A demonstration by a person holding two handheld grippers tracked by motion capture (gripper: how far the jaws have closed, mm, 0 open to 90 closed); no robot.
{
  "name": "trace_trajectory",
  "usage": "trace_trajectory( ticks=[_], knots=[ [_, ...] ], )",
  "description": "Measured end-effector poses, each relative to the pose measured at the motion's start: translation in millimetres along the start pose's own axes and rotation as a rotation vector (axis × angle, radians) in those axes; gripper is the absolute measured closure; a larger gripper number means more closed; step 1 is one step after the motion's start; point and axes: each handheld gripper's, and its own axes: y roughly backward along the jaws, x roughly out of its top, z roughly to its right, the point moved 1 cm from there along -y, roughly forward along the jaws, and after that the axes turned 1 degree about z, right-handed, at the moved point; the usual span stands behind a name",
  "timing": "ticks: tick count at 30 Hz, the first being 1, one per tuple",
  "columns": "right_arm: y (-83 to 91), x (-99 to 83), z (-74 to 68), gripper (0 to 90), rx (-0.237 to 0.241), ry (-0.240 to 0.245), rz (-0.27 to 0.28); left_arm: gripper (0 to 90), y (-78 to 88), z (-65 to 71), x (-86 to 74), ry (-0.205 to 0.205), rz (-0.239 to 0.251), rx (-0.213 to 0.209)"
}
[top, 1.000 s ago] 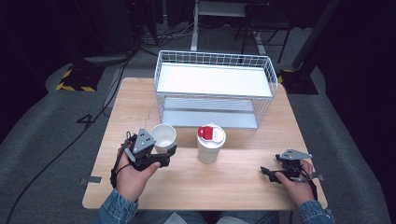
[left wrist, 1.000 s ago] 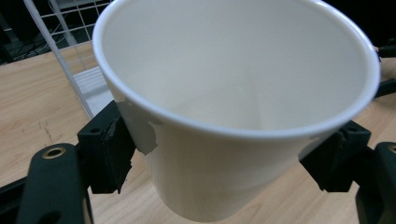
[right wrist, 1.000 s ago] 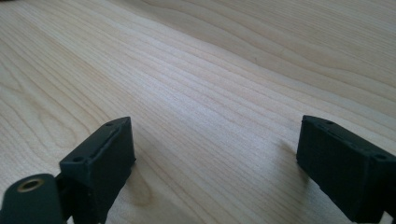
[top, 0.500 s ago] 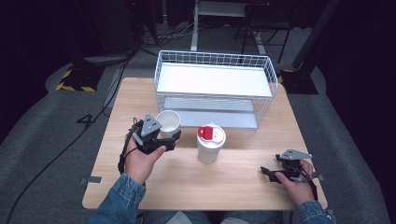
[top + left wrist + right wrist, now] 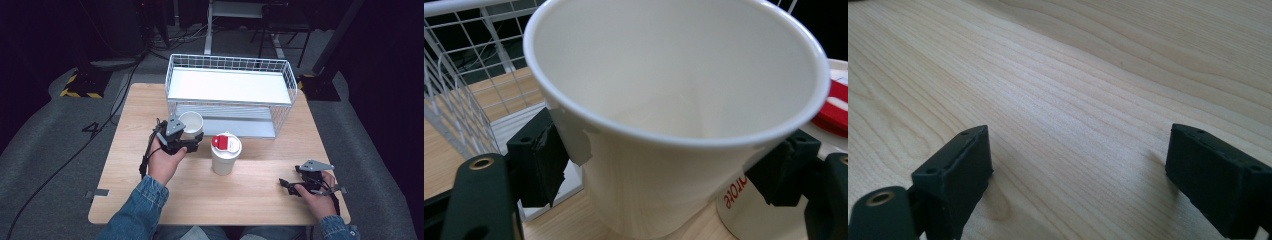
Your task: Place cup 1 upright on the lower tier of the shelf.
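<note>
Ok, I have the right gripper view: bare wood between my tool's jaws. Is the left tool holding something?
Observer: Yes, the left tool is shut on an open white paper cup.
Operator: Where is that cup?
Observer: Just in front of the white wire rack, to the left of a lidded cup in the high view.
Operator: Is the open cup empty?
Observer: Yes, the left gripper view shows nothing inside it.

Left gripper has its jaws clamped, forearm stretched forward; right gripper rests low, jaws wide apart.
</note>
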Motion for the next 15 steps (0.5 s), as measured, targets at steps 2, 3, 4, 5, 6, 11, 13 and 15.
trace_trajectory(
  ticks=[2,3,4,5,6,11,13,15],
  knots=[
    [0.0,0.0,0.0,11.3,-0.001,0.000,0.000,21.5,-8.8,-3.2,-0.1,-0.010,-0.002,0.017],
    [0.0,0.0,0.0,11.3,-0.001,0.000,0.000,21.5,-8.8,-3.2,-0.1,-0.010,-0.002,0.017],
    [0.0,0.0,0.0,11.4,-0.001,0.000,0.000,21.5,-16.1,-5.0,0.1,-0.010,-0.001,0.027],
    [0.0,0.0,0.0,11.4,-0.001,0.000,0.000,21.5,-19.0,-5.7,0.3,-0.019,-0.003,0.026],
    [0.0,0.0,0.0,11.4,-0.001,0.000,0.000,21.5,-19.0,-5.7,0.3,-0.019,-0.003,0.026],
    [0.0,0.0,0.0,11.3,-0.001,0.000,0.000,21.5,-35.7,-2.8,0.5,0.005,0.017,0.048],
    [0.0,0.0,0.0,11.4,-0.001,0.000,0.000,21.4,-46.0,-1.7,-0.2,0.011,0.023,0.058],
    [0.0,0.0,0.0,11.3,-0.001,0.000,0.000,21.5,-50.2,-2.3,-1.0,0.011,0.027,0.052]
  ],
)
